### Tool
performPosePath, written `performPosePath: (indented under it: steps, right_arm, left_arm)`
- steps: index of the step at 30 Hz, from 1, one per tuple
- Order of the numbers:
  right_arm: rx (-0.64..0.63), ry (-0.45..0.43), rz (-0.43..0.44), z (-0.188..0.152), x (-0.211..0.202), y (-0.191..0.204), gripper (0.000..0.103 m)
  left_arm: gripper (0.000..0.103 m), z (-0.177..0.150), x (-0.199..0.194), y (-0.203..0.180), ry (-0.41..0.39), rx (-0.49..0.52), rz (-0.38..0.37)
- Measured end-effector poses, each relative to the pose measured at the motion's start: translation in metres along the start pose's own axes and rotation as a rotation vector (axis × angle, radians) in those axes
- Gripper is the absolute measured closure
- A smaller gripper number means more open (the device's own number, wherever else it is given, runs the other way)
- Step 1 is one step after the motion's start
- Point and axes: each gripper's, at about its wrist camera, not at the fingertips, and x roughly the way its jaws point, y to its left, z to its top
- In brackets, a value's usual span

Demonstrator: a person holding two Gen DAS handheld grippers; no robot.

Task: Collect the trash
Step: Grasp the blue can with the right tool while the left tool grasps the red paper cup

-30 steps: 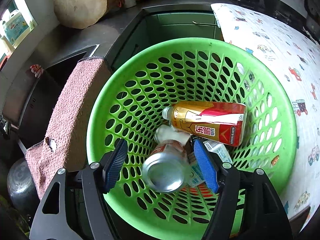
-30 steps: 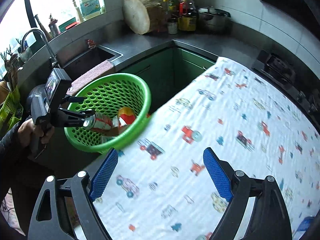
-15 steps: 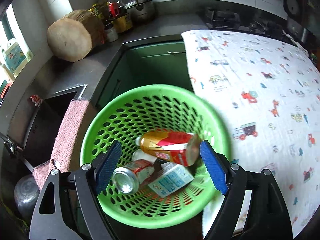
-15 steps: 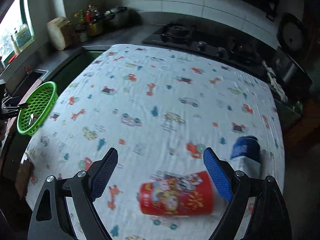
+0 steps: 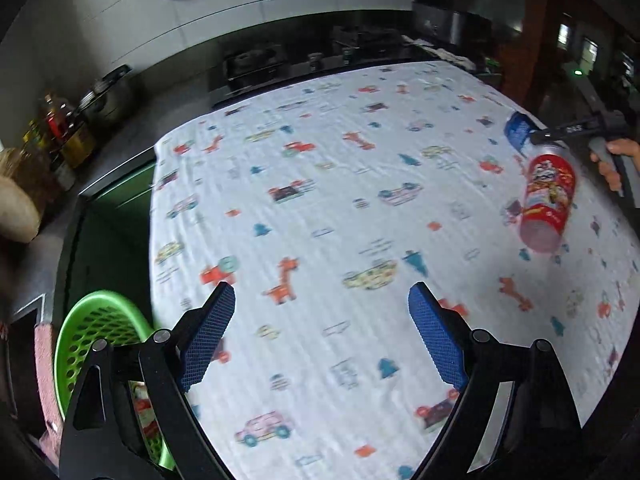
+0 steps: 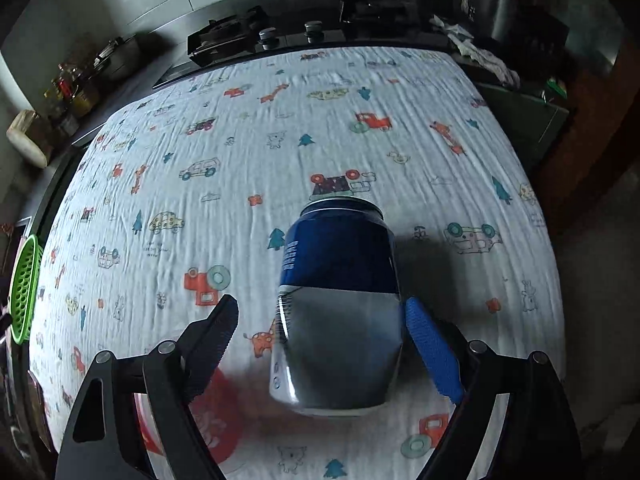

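A blue and silver can (image 6: 340,304) lies on the patterned cloth (image 6: 280,140) between the open fingers of my right gripper (image 6: 320,320); the right pad (image 6: 432,352) is next to its side, the left finger stands apart. A red cartoon-printed cup (image 5: 548,200) lies on its side beside it; it also shows blurred under the left finger in the right wrist view (image 6: 216,420). My left gripper (image 5: 320,320) is open and empty above the cloth (image 5: 320,200). The green basket (image 5: 92,332) with trash sits at the table's left edge; it also shows in the right wrist view (image 6: 24,280).
A stove (image 6: 248,40) and dark counter run along the far side of the table. Bottles and a pot (image 5: 72,120) stand at the far left, with a wooden block (image 5: 16,204). A pink towel (image 5: 44,368) hangs beside the basket. Table edges drop off at right.
My left gripper has swung away from over the basket to above the cloth. My right gripper has closed in on the blue can, which now lies between its fingers.
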Motion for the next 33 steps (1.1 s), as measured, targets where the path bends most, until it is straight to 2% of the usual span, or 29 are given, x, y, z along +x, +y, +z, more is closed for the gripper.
performPosePath:
  steps: [6, 11, 16, 22, 33]
  right_arm:
    - [0.005, 0.057, 0.031, 0.007, 0.024, -0.007, 0.032]
    - [-0.011, 0.059, 0.040, 0.006, 0.025, -0.006, 0.033]
    - [-0.017, 0.056, 0.046, 0.005, 0.021, -0.006, 0.033]
    - [-0.037, 0.053, 0.037, 0.003, 0.017, -0.004, 0.033]
    - [-0.061, 0.042, 0.028, 0.002, 0.012, -0.002, 0.033]
  left_arm:
    - [0.013, 0.030, 0.025, -0.076, -0.005, 0.117, -0.154]
    - [0.007, 0.047, 0.040, -0.133, -0.014, 0.225, -0.266]
    - [0.006, 0.063, 0.059, -0.173, 0.008, 0.275, -0.370]
    - [0.006, 0.073, 0.084, -0.205, 0.047, 0.326, -0.393]
    - [0.006, 0.078, 0.102, -0.220, 0.071, 0.355, -0.378]
